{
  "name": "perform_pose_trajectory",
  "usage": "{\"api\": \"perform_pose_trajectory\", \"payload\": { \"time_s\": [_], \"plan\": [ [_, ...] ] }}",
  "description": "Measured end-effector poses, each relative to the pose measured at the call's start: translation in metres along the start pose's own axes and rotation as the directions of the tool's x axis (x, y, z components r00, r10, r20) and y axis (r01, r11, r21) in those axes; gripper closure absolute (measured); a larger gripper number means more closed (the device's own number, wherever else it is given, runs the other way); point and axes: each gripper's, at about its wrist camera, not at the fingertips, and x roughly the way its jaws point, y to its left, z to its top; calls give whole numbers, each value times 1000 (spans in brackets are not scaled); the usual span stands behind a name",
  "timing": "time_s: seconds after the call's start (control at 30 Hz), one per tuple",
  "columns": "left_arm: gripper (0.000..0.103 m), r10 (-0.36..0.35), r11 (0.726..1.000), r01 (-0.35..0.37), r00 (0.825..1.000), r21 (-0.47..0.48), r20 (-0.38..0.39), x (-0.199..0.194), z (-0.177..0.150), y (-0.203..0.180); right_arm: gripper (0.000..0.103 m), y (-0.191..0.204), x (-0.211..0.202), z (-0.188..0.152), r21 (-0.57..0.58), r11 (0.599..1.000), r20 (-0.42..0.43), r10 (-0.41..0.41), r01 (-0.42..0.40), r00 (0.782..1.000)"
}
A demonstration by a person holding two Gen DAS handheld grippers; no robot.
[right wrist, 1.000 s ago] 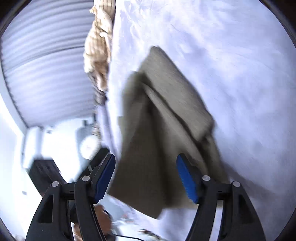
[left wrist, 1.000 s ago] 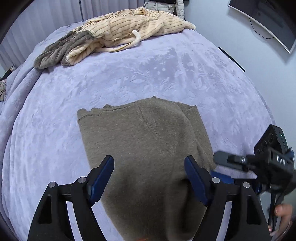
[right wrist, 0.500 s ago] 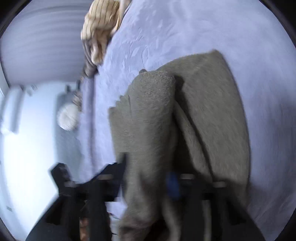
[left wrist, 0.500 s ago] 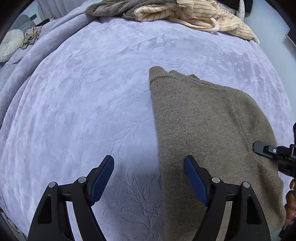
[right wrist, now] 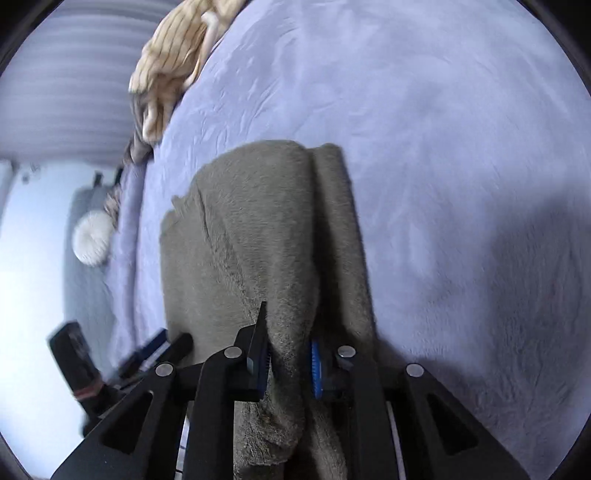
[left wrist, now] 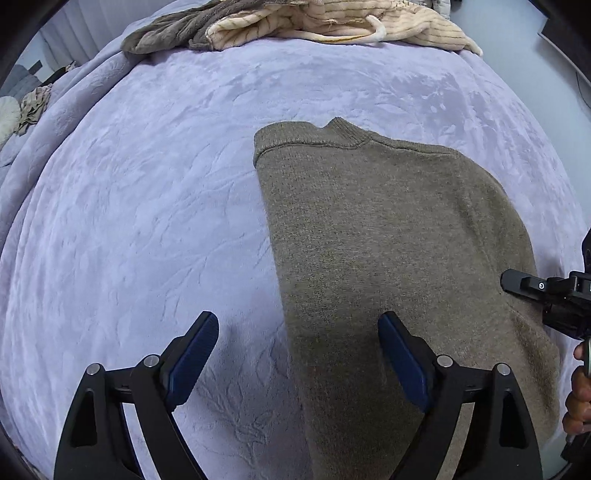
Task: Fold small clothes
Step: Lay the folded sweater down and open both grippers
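Note:
An olive-brown knit sweater lies folded lengthwise on the lilac bed cover, ribbed neckline at the far end. My left gripper points steeply down over the sweater's left edge. Its jaws are opening wide, and the edge lies under them untouched. My right gripper pinches a raised fold of the sweater at its near right side. The blue pads press on the fabric, though the jaws are easing open slightly. The right gripper's black body shows at the right rim of the left wrist view.
A heap of cream striped and grey clothes lies at the bed's far end, seen too in the right wrist view as a cream pile. A white round cushion sits beyond the bed's left side. A hand holds the right gripper.
My left gripper sank and shifted from above the sweater's middle to its left edge. My right gripper went from open to clamped on a fold of the sweater and swung sideways.

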Motion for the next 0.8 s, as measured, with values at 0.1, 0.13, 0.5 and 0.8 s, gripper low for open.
{"api": "perform_pose_trajectory", "payload": {
  "time_s": [0.1,0.13,0.5,0.8],
  "plan": [
    [14,9,1000,-8,1000,20,-9,-11,0,6,75,3,-19,-7,-23,995,33,-100,101,994],
    [14,11,1000,-11,1000,23,-10,-16,0,7,75,5,-30,-12,-31,992,50,-122,123,991],
    [14,-43,997,47,996,54,-72,-38,-41,-8,85,81,-59,-76,-305,951,0,-54,51,999],
    [14,-81,997,78,979,-24,-187,-6,-87,-7,103,4,-27,-102,-223,940,-76,-280,257,957]
  ]
}}
